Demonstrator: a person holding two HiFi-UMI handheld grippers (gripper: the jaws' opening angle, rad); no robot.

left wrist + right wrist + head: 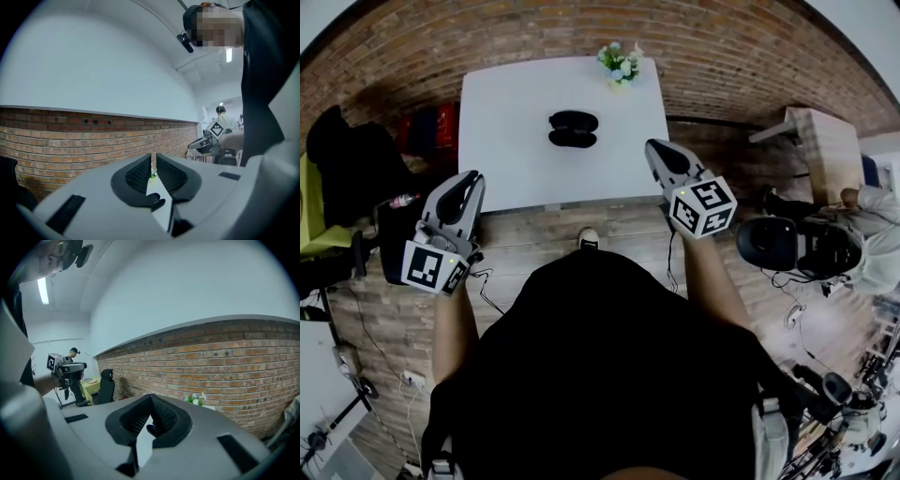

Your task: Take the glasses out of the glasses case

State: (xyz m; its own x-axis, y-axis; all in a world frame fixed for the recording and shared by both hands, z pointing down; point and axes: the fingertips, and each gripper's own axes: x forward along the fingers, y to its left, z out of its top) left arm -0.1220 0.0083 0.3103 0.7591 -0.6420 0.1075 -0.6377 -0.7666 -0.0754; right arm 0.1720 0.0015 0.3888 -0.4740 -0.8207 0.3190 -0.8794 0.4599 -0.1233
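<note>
The black glasses case [573,128] lies closed on the white table [506,141], towards its far middle. My left gripper [474,180] hovers off the table's near left corner, jaws shut with nothing in them. My right gripper [654,147] hangs over the near right edge, also shut and empty. Both are well short of the case. In the left gripper view the gripper [153,159] leaves only a thin slit, through which a dark piece of the case [156,202] shows. In the right gripper view the gripper [151,397] has its tips touching above the case [151,430].
A small pot of flowers [620,64] stands at the table's far edge. A brick wall [741,56] runs behind. Dark bags and a chair [347,159] crowd the left. On the right are a wooden table [825,141], a camera rig [778,244] and another person [872,234]. Cables lie on the floor.
</note>
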